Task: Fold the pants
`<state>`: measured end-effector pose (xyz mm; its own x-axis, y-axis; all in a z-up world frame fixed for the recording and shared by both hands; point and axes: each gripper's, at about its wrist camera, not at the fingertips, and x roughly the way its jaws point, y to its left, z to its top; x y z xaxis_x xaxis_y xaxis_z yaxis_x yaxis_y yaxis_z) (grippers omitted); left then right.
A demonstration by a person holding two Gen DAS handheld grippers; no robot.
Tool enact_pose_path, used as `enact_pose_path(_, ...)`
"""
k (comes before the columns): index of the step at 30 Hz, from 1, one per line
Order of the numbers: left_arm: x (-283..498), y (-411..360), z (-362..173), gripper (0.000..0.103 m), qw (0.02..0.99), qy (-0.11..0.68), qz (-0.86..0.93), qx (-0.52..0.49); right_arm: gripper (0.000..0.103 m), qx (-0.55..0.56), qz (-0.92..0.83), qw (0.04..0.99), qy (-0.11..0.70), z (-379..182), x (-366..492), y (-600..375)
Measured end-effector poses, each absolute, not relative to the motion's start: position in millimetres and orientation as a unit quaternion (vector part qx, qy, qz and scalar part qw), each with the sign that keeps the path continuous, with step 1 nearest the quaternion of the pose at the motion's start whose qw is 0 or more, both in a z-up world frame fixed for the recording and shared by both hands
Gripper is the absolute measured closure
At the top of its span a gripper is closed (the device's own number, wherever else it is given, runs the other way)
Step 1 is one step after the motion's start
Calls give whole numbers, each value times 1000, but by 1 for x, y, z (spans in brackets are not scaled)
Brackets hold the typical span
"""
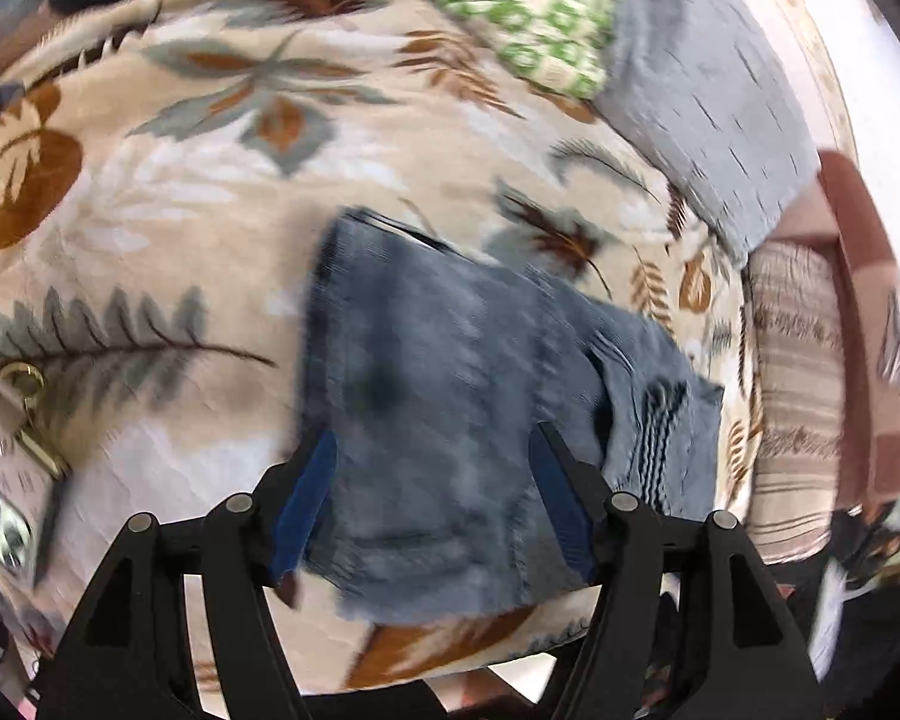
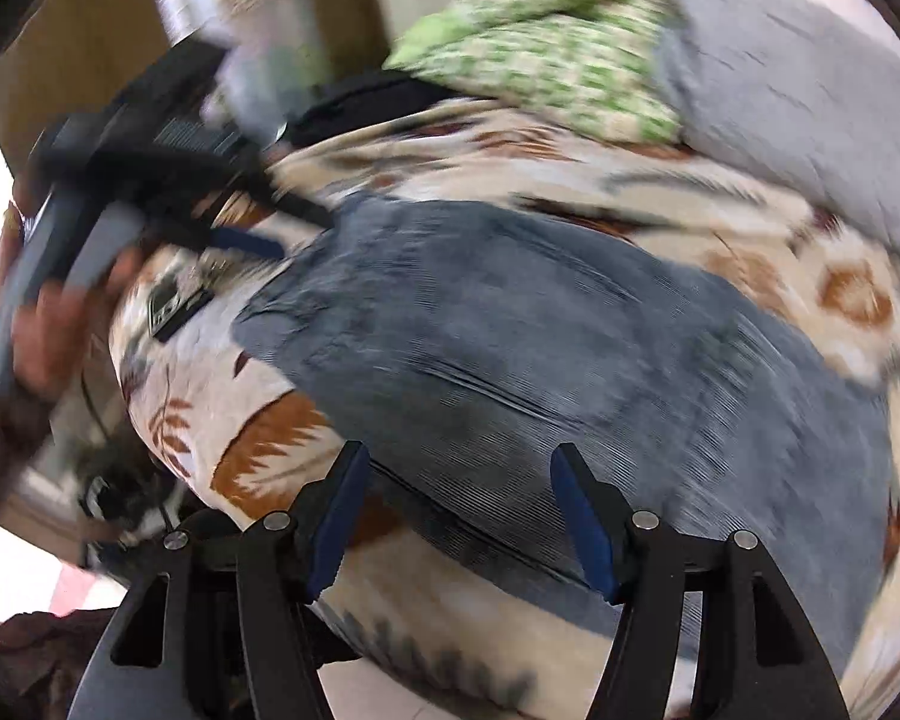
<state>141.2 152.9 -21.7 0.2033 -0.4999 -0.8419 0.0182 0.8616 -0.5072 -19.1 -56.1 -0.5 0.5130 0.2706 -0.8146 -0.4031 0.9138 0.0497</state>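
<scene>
Blue-padded fingers [image 1: 306, 498] of the left gripper [image 1: 432, 492] stand wide apart, nothing pinched between them, above a pair of blue-grey jeans [image 1: 450, 420]. The right gripper [image 2: 462, 516] likewise holds its fingers [image 2: 582, 516] spread, the denim below them and untouched by the pads.

In the left wrist view the jeans lie folded into a compact bundle at the centre of a leaf-patterned blanket [image 1: 210, 180], a seam and waistband edge showing toward four o'clock. In the right wrist view the left gripper appears at ten o'clock, blurred, a person's hand [image 2: 48, 336] wrapped round its grey handle.

Farther off, at one o'clock, a green-patterned cloth [image 1: 528, 6] lies partly over a grey cloth [image 1: 708, 120]. A striped fabric [image 1: 798, 396] sits at three o'clock, a brass clip [image 1: 27, 402] at nine. No container is visible.
</scene>
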Motion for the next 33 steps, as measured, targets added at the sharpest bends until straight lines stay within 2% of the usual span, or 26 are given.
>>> enact_pose_path(5,178,182,-50,36,719,624,-172,-254,31,-213,210,865,403,-19,-28,28)
enact_pose_path(8,195,183,-70,34,703,641,-176,-254,31,-293,184,860,375,-39,-27,57)
enact_pose_path(10,198,173,-78,25,695,646,-197,-247,32,-328,164,857,362,-53,-22,67)
enact_pose_path(11,199,170,-75,15,697,641,-212,-242,34,-336,162,854,362,-58,-20,68)
enact_pose_path(12,199,166,-74,14,698,638,-222,-238,36,-342,161,851,366,-64,-16,69)
enact_pose_path(14,202,155,-74,14,688,637,-248,-241,56,-341,162,854,359,-67,-11,66)
enact_pose_path(15,202,151,-75,15,683,637,-258,-248,59,-335,165,856,357,-65,-9,63)
enact_pose_path(16,201,147,-73,20,687,631,-263,-246,70,-328,165,859,357,-62,-7,61)
enact_pose_path(17,200,145,-71,46,690,627,-270,-241,80,-312,166,864,358,-57,-5,56)
enact_pose_path(18,196,139,-68,79,688,626,-281,-236,83,-300,168,868,358,-52,-4,51)
enact_pose_path(20,193,132,-58,80,698,621,-275,-226,90,-277,169,878,352,-39,-4,40)
enact_pose_path(27,166,90,22,82,730,567,-317,-212,91,-157,153,917,334,10,-20,-20)
enact_pose_path(33,138,-27,77,82,728,541,-394,-150,91,14,111,929,352,31,-41,-127)
